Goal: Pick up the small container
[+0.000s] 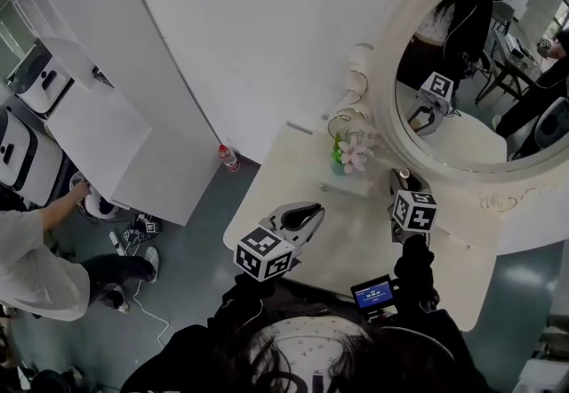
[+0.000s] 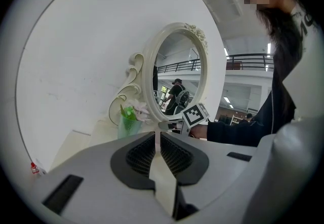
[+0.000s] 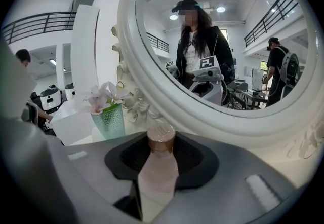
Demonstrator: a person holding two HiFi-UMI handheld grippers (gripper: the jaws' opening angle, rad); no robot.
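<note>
The left tongs (image 2: 158, 142) hang clenched and empty over the tabletop (image 1: 351, 244), near a green vase (image 3: 108, 122) of flowers, while the right tongs (image 3: 161, 148) grasp the container (image 3: 161, 134), a small pink bottle with a coppery cap, upright before the mirror (image 3: 228, 25). It looks light, rigid and smooth, likely to slip or tip, so the straight body below the cap seems the place to hold it.
</note>
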